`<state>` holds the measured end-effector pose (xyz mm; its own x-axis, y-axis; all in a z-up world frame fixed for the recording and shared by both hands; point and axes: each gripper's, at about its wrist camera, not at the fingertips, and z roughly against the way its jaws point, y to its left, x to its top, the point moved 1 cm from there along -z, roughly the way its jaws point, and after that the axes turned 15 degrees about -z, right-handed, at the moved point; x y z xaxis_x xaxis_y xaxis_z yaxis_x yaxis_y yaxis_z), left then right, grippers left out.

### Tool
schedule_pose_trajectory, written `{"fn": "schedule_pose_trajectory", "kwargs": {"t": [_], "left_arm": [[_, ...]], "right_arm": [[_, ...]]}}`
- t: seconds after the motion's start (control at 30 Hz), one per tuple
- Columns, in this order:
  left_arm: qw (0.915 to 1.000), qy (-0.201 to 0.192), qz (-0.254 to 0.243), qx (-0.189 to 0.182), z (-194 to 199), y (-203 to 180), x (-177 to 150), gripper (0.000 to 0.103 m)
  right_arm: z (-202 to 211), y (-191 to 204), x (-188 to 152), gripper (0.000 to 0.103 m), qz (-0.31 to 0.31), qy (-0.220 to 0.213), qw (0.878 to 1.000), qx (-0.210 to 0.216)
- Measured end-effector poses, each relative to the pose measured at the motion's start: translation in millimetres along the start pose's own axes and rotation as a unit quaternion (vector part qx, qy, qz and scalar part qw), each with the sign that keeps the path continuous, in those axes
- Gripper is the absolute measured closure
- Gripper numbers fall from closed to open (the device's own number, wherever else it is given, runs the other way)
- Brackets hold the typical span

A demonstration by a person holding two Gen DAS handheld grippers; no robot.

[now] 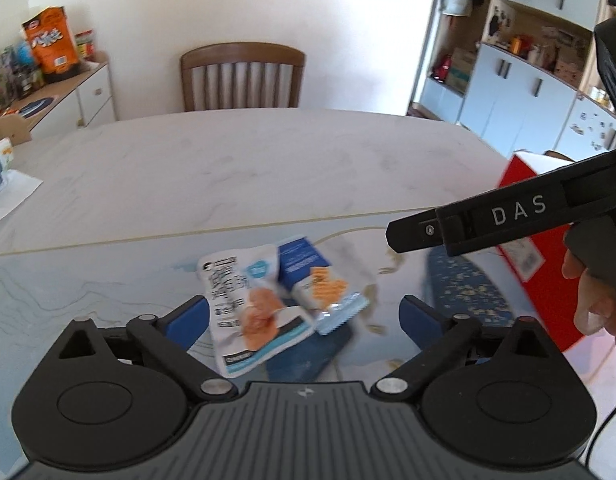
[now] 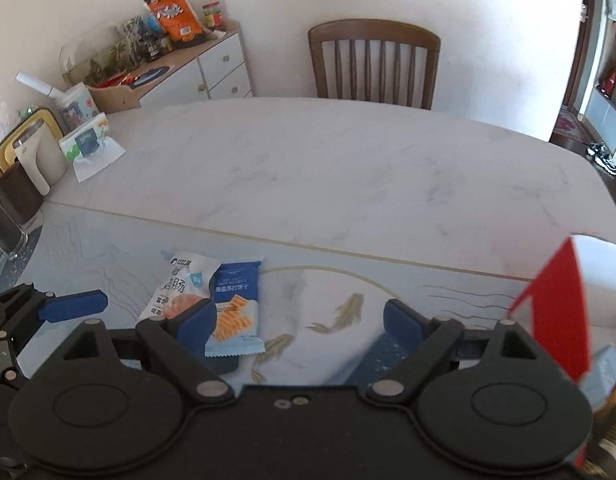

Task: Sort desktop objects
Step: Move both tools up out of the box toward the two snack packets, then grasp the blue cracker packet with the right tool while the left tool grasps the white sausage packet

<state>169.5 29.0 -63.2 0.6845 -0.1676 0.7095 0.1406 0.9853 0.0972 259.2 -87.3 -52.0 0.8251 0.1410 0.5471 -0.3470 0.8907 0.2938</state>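
Note:
Two snack packets lie side by side on the printed mat. A white packet (image 1: 248,304) with a pink sausage picture lies on the left. A blue packet (image 1: 315,276) with orange crackers lies on the right. Both show in the right wrist view, white packet (image 2: 180,288) and blue packet (image 2: 236,304). My left gripper (image 1: 304,316) is open, its jaws either side of the packets, just above them. My right gripper (image 2: 298,320) is open and empty, to the right of the packets. The left gripper's blue fingertip (image 2: 74,304) shows at the left of the right wrist view.
A red box (image 1: 539,272) stands at the mat's right edge, also in the right wrist view (image 2: 555,312). A tissue pack (image 2: 86,142), cups and a jug (image 2: 36,156) crowd the table's left end. A wooden chair (image 2: 373,64) stands behind the marble table (image 2: 327,168).

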Motion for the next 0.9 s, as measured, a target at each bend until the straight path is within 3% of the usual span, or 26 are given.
{"fn": "schedule_pose_trajectory", "kwargs": {"t": [0.17,0.67,0.9], "left_arm": [[0.9996,0.011,0.001,0.026,-18.1,11.4,-5.5,0.000],[0.9989,0.032,0.005,0.034,-50.0,19.1,-14.1,0.000],[0.9983,0.037,0.006,0.045,-55.2,20.7,-15.8,0.000]], "right_arm": [[-21.3,10.0,-1.3,0.014,0.016,0.015,1.000,0.000],[-75.2,37.1,-0.6,0.020,0.056,0.058,0.997,-0.002],[-90.4,43.5,-1.2,0.031,0.069,0.068,0.995,-0.013]]}}
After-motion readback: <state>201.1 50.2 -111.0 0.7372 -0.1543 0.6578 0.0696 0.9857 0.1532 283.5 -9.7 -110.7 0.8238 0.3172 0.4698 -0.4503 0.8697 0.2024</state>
